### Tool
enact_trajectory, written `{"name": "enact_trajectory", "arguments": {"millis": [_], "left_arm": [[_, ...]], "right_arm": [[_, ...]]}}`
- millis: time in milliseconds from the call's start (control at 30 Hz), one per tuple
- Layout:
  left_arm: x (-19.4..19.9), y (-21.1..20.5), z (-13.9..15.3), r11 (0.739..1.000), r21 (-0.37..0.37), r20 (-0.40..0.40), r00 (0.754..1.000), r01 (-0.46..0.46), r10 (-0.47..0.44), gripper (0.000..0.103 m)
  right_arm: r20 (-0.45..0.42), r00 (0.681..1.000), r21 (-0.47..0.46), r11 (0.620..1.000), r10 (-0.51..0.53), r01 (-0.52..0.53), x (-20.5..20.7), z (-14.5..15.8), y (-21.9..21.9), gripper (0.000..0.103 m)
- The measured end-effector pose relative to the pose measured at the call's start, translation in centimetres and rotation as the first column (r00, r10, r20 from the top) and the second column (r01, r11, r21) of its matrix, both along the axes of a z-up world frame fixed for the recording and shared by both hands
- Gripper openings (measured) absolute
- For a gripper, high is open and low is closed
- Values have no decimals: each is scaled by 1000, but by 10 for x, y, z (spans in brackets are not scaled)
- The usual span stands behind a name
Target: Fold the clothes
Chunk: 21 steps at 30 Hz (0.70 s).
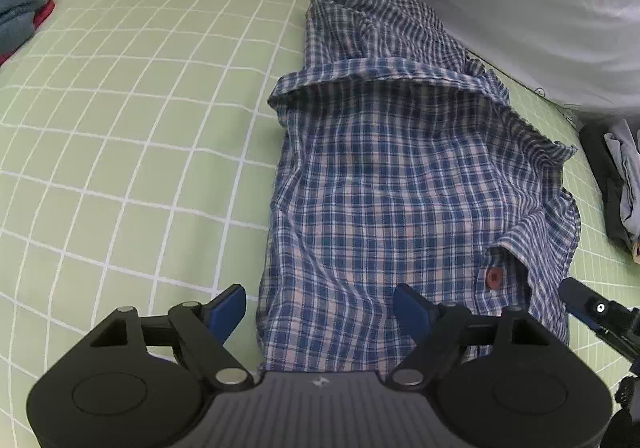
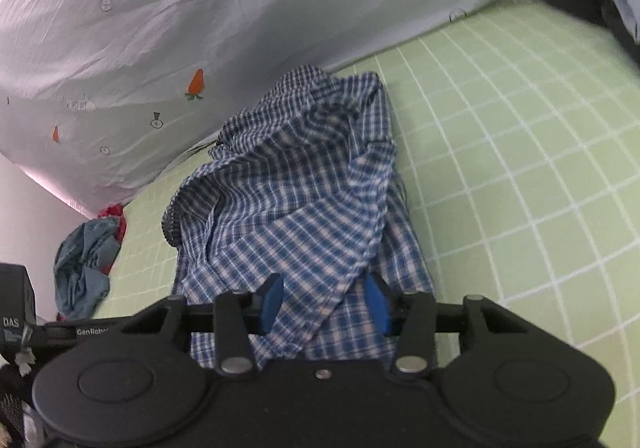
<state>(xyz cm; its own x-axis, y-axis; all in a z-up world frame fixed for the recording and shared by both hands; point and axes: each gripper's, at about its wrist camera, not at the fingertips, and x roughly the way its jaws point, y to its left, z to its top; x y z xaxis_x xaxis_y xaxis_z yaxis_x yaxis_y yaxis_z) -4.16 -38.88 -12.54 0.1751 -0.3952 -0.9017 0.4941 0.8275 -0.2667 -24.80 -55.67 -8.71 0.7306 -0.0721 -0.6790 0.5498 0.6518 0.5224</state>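
Observation:
A blue and white plaid shirt [image 1: 400,176] lies crumpled lengthwise on the green grid bedsheet [image 1: 140,128], its brown button [image 1: 494,278] showing near the right side. My left gripper [image 1: 320,308] is open just over the shirt's near left edge, and its blue fingers [image 1: 228,308] straddle that hem. In the right wrist view the shirt [image 2: 296,200] is bunched in raised folds. My right gripper [image 2: 324,304] stands partly open low over the near end, with a fold of plaid cloth lying between its blue pads [image 2: 272,302].
A pale quilt with carrot prints [image 2: 160,28] rises along the far side of the bed. A heap of blue-grey and red clothes [image 2: 86,260] sits at one end, and dark and grey garments [image 1: 616,184] at the other. Green sheet stretches left of the shirt.

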Motion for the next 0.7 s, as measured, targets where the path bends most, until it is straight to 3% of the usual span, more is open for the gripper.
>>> {"name": "enact_trajectory", "arguments": {"millis": [100, 133, 300, 467, 600, 667, 700], "left_arm": [[1, 0, -2, 1000, 3, -5, 1000, -1, 1, 82], [2, 0, -2, 1000, 7, -5, 1000, -2, 2, 82], [4, 1, -2, 1000, 6, -8, 1000, -6, 6, 82], [3, 0, -1, 1000, 10, 3, 1000, 4, -4, 82], [1, 2, 0, 1000, 9, 10, 1000, 4, -5, 82], [2, 4, 1, 1000, 10, 11, 1000, 0, 0, 82], [2, 5, 1, 1000, 10, 9, 1000, -4, 4, 82]], "right_arm": [[7, 1000, 45, 999, -20, 19, 2, -5, -4, 39], [18, 999, 62, 998, -28, 27, 2, -5, -6, 30], [142, 990, 93, 996, -27, 14, 7, 11, -20, 5], [275, 960, 128, 992, -43, 8, 27, 30, -34, 2], [266, 964, 63, 998, -21, 4, 34, 36, -29, 4], [259, 966, 30, 1000, -9, 1, 38, 39, -26, 24], [255, 967, 13, 1000, -3, 0, 40, 41, -24, 29]]}}
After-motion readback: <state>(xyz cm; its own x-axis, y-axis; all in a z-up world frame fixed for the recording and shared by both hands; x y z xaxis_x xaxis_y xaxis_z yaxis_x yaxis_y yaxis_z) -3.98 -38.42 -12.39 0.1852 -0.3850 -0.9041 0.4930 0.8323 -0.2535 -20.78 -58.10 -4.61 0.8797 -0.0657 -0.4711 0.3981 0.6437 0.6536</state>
